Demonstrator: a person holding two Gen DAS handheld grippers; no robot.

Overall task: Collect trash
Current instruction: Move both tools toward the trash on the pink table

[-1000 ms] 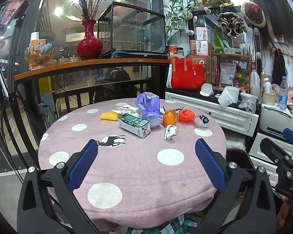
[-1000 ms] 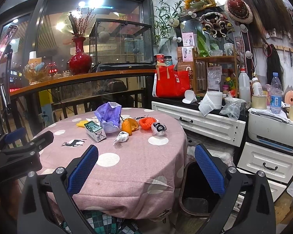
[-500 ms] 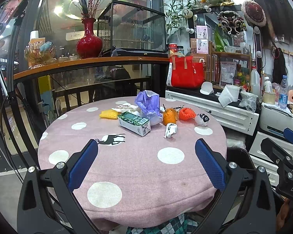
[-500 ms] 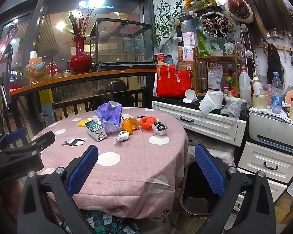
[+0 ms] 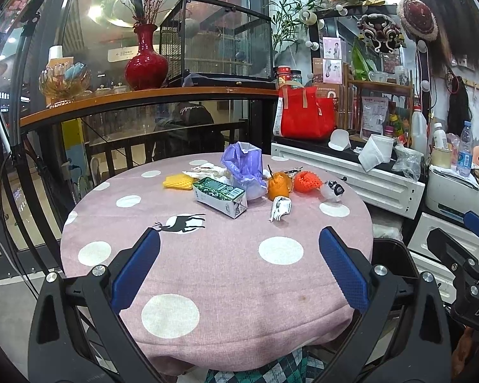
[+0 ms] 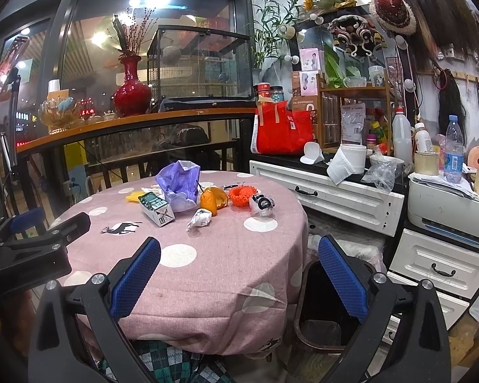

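Observation:
Trash lies at the far side of a round pink polka-dot table [image 5: 214, 271]: a green-and-white carton [image 5: 221, 196] on its side, a purple plastic bag [image 5: 244, 167], yellow foam net [image 5: 175, 181], orange peel [image 5: 278, 185], orange-red foam net [image 5: 306, 181], a crumpled white wrapper [image 5: 280, 208] and a clear wrapper [image 5: 332, 189]. The carton [image 6: 156, 206] and wrapper [image 6: 200, 218] show in the right wrist view too. My left gripper [image 5: 239, 260] is open and empty over the near table edge. My right gripper [image 6: 239, 263] is open and empty, right of the table above a dark bin [image 6: 319, 312].
White drawer cabinets [image 6: 335, 196] with bottles, cups and a red bag [image 6: 282, 129] stand right of the table. A wooden ledge [image 5: 143, 95] with a red vase [image 5: 146, 60] and glass case runs behind. Checked fabric hangs under the tablecloth.
Both grippers stayed open and shifted only slightly; the views are nearly unchanged. Nothing on the table moved.

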